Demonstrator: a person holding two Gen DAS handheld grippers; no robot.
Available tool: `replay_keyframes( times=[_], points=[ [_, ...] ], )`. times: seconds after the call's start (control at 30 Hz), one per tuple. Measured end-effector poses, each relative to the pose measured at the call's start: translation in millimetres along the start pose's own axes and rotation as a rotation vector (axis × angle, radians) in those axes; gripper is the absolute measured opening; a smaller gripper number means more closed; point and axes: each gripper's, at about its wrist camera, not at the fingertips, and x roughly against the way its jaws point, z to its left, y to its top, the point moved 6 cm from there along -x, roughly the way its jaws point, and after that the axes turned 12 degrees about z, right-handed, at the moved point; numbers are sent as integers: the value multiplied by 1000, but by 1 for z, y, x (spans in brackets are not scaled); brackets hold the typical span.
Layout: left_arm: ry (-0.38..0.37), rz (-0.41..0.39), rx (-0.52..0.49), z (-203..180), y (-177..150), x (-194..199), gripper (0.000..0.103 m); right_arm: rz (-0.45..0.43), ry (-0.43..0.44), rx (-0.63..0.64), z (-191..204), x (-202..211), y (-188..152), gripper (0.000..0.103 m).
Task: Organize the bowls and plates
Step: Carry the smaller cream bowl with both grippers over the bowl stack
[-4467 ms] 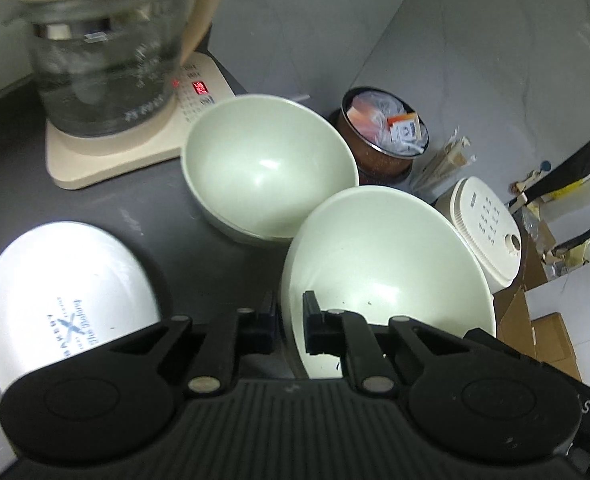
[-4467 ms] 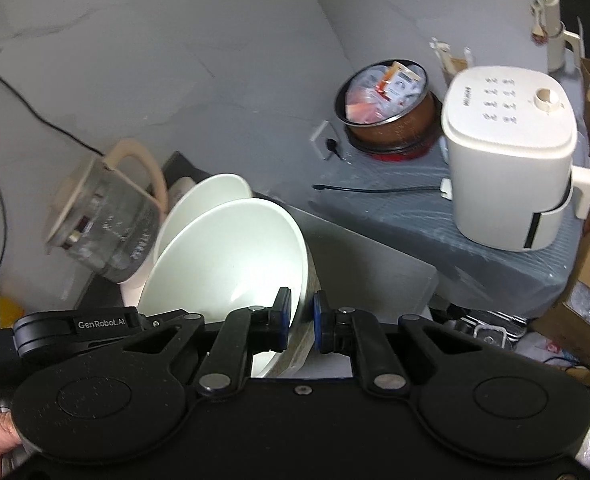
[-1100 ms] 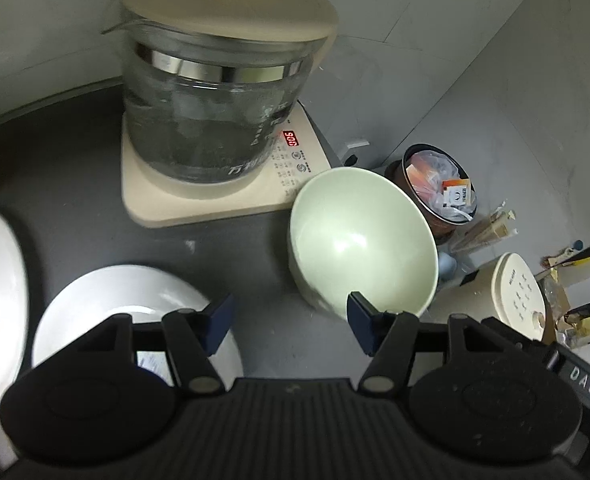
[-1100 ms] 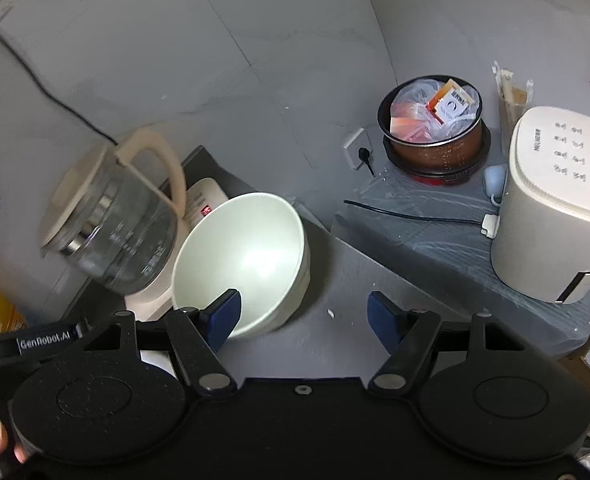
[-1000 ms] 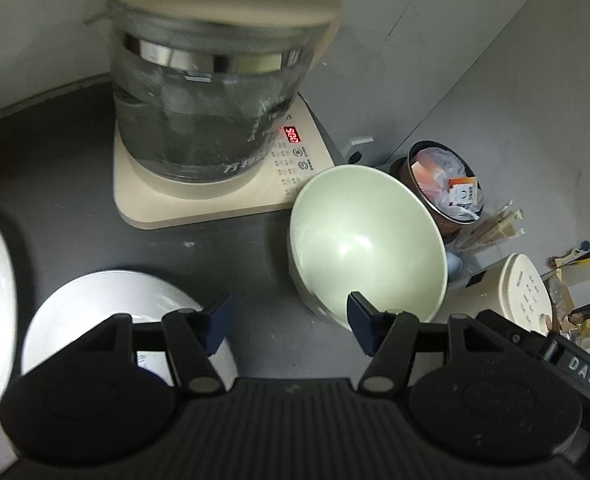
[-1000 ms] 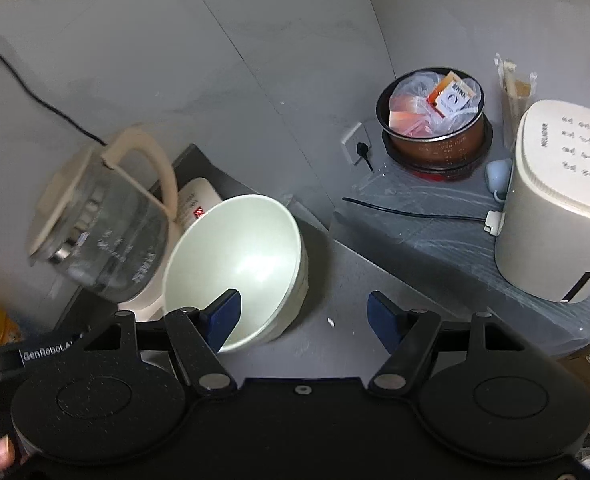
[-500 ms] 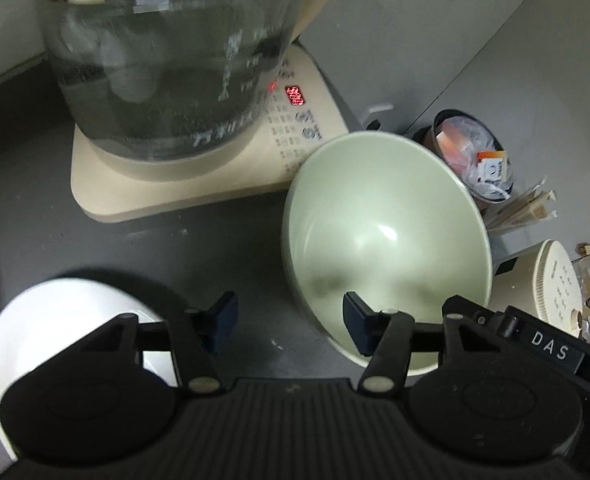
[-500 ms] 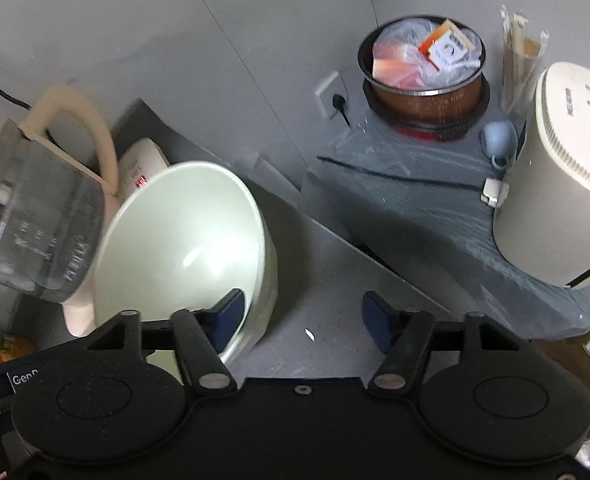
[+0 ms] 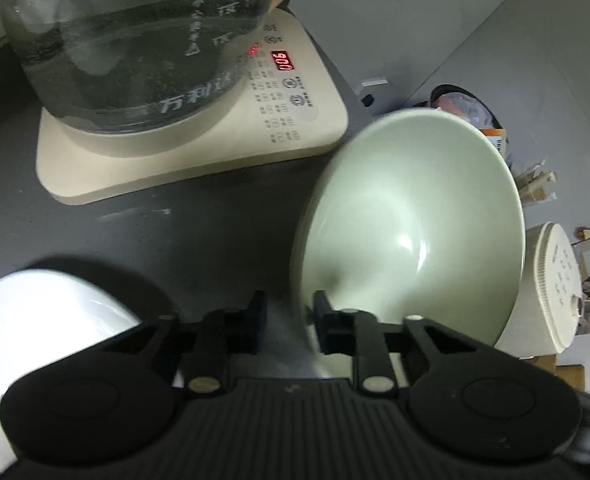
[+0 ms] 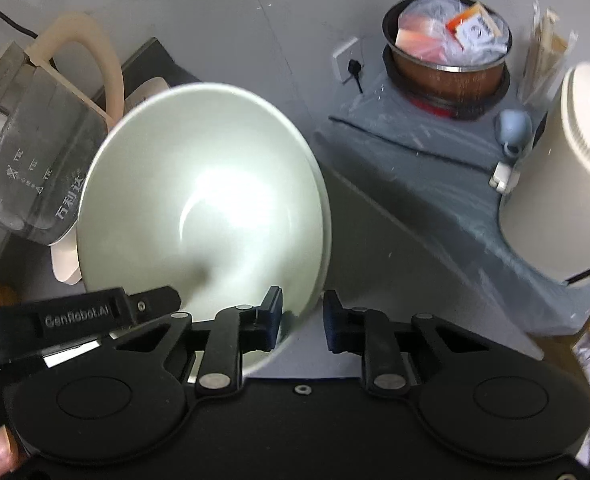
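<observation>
A pale green bowl (image 9: 411, 220) sits on the dark counter, right of the kettle base; it looks like two stacked bowls in the right wrist view (image 10: 199, 208). My left gripper (image 9: 287, 320) straddles the bowl's near-left rim, one finger outside and one inside, jaws narrowed around it. My right gripper (image 10: 301, 316) straddles the bowl's right rim the same way. A white plate (image 9: 43, 332) lies at lower left, partly behind my left gripper.
A glass kettle (image 9: 127, 40) stands on a beige heating base (image 9: 199, 152) just behind the bowl. A white rice cooker (image 10: 567, 184), a brown pot of packets (image 10: 447, 52) and a small blue cup (image 10: 513, 128) sit on a lower grey surface to the right.
Both grippers moved in on the green bowl and narrowed from wide open until their fingers straddle its rim, left on the left side, right on the right side.
</observation>
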Motion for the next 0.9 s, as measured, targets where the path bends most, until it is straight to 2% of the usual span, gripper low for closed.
replay_keyframes(
  times=[0.03,0.13,0.2,0.4,0.9],
  points=[
    [-5,2,-8,-2,1,-1,9,-1,4,-3,0,0,-2,18],
    [6,6,-10,-4,-1,0,7,-31,21,4,-2,6,-4,14],
    [-13,17,5,-2,-4,1,7,-20,34,-20,-4,9,-7,14],
    [-32,-13,-12,-3,-14,15,8,-69,38,17,1,24,-14,14],
    [-91,-118,-7,0,-54,84,8,-198,75,84,23,87,-43,14]
  ],
)
